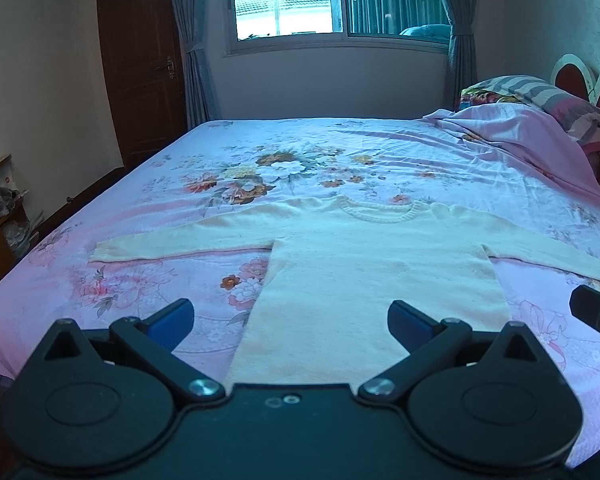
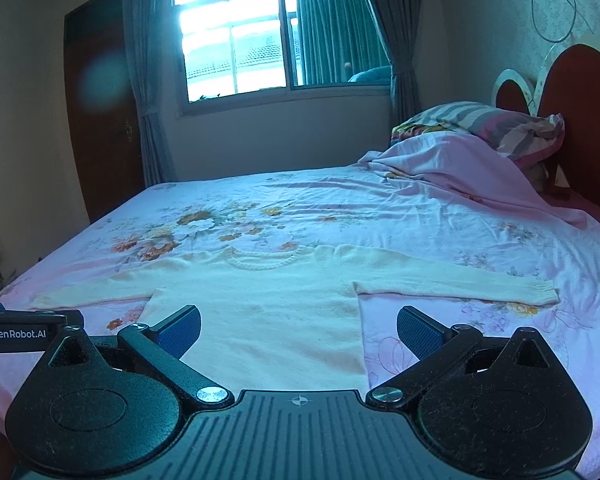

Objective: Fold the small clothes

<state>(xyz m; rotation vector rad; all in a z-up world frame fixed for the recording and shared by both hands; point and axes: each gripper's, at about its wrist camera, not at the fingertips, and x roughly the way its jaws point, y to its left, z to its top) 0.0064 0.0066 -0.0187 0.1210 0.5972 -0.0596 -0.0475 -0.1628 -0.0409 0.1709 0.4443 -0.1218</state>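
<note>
A small cream knit sweater [image 1: 352, 264] lies flat on the bed, collar away from me and both sleeves spread sideways; it also fills the middle of the right wrist view [image 2: 268, 304]. My left gripper [image 1: 291, 320] hovers open above the sweater's lower body, blue pads wide apart with nothing between them. My right gripper [image 2: 299, 330] is open too, above the hem's right side, near the right sleeve [image 2: 460, 284]. The left sleeve [image 1: 172, 246] stretches toward the bed's left side.
The bed [image 1: 300, 152] carries a pink floral sheet. Rumpled pink bedding [image 2: 460, 168] and a pillow [image 2: 500, 124] pile up at the headboard on the right. A window [image 1: 300, 0], curtains and a brown door [image 1: 140, 60] stand behind. The other gripper's body shows at the edge [image 2: 20, 332].
</note>
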